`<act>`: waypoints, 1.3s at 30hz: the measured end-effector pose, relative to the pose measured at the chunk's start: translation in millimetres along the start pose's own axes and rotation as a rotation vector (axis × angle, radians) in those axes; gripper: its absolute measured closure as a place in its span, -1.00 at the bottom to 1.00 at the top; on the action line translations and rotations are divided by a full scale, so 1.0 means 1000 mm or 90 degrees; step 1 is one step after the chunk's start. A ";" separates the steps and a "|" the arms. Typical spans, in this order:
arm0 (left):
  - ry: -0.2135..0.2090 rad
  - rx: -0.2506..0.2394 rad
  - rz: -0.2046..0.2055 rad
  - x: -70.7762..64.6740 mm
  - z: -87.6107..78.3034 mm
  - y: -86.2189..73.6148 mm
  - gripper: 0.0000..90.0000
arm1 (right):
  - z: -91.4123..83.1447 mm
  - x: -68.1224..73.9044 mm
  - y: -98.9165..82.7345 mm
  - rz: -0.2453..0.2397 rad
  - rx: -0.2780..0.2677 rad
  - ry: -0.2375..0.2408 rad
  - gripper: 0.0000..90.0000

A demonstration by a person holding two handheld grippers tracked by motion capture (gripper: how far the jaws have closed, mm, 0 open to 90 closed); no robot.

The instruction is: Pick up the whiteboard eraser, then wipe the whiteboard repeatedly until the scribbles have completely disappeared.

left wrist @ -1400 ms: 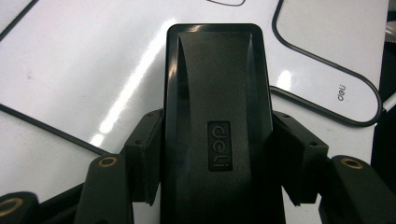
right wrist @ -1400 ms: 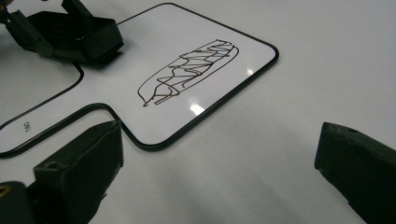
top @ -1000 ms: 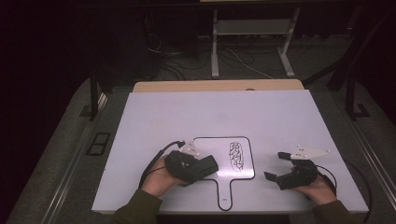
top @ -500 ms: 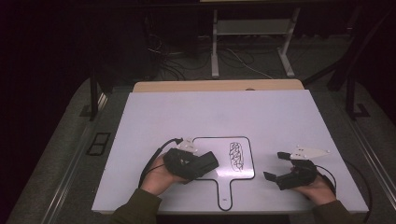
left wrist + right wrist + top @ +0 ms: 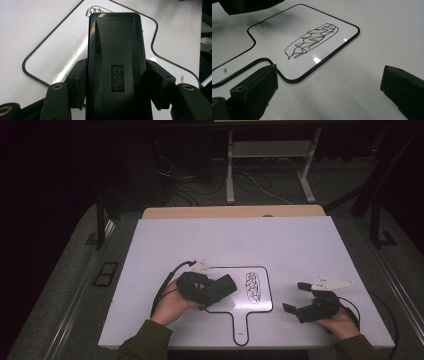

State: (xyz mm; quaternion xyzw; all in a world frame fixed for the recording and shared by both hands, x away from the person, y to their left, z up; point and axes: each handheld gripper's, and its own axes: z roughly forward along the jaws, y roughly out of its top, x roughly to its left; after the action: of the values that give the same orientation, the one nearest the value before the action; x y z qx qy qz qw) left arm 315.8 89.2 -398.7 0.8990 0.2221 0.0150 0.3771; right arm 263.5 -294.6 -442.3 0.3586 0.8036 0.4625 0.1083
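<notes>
Left gripper [image 5: 227, 285]: clamped on a black eraser [image 5: 115, 62], held over the whiteboard [image 5: 220, 306].
Right gripper [image 5: 296, 297]: jaws spread, empty, low over the bench [image 5: 280, 245].
Scribble [image 5: 312, 40]: ahead of the right gripper, beyond the eraser's tip.

The table [image 5: 300, 250] top looks smooth, matt white. The paddle-shaped whiteboard [image 5: 274, 32] is glossy, catching glints by its 5 o'clock corner. The eraser [image 5: 115, 62] is smooth black plastic with a slight sheen; the left gripper [image 5: 115, 85] pads look matt.
</notes>
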 end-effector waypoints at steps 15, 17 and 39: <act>0.009 -0.017 0.022 0.008 0.009 0.031 -0.13 | 0.000 -0.001 0.000 0.004 -0.003 -0.002 -0.99; 0.010 -0.025 0.022 0.010 0.012 0.035 -0.13 | 0.000 -0.001 0.000 0.002 0.000 -0.003 -0.99; 0.014 0.022 0.057 0.023 0.080 0.079 -0.13 | -0.001 -0.003 -0.001 0.013 -0.004 -0.005 -0.99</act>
State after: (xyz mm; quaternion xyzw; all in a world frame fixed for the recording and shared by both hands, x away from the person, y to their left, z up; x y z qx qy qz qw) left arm 382.4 -3.9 -405.1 0.9141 0.1860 0.0375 0.3583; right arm 264.6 -297.8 -443.0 0.3683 0.7981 0.4644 0.1079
